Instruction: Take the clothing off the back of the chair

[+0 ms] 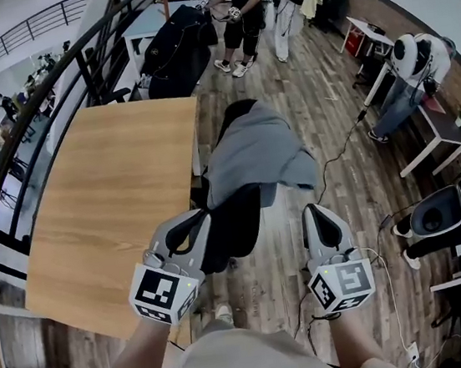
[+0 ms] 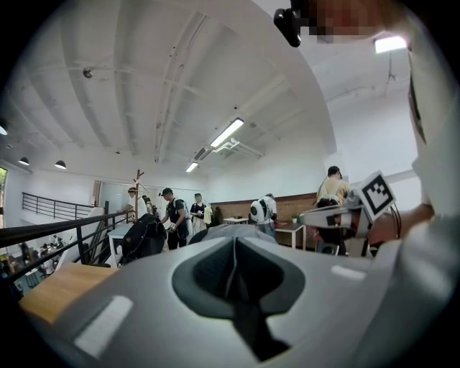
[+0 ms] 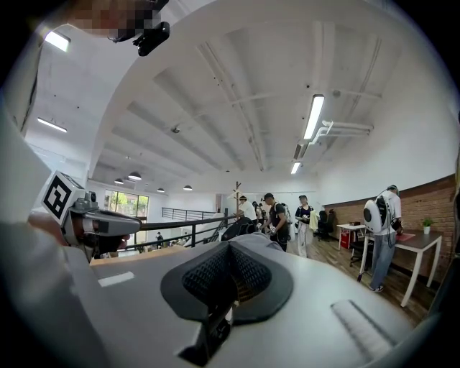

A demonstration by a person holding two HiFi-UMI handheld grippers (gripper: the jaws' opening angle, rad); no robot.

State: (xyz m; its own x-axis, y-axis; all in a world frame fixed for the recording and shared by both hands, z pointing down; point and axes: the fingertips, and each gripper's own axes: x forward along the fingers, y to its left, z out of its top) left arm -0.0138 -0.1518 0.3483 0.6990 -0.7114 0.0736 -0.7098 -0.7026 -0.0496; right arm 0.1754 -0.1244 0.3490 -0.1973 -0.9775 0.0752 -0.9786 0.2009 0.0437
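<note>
A grey garment (image 1: 260,154) hangs over the back of a black chair (image 1: 234,220), which stands by the right edge of the wooden table (image 1: 108,212). My left gripper (image 1: 195,219) is held level in front of the chair's near side, jaws shut with nothing between them. My right gripper (image 1: 311,210) sits to the right of the chair over the floor, also shut and empty. Both stop short of the garment. In the left gripper view the garment (image 2: 231,229) shows just past the closed jaws of the left gripper (image 2: 233,243). The right gripper view has the garment (image 3: 257,239) beyond the right gripper (image 3: 228,248).
A dark railing (image 1: 50,93) runs along the table's far left. Several people (image 1: 241,9) stand at the back near a black-draped chair (image 1: 179,47). White desks (image 1: 434,131) and a person with a white backpack (image 1: 412,62) are at the right. A cable (image 1: 339,144) trails across the wooden floor.
</note>
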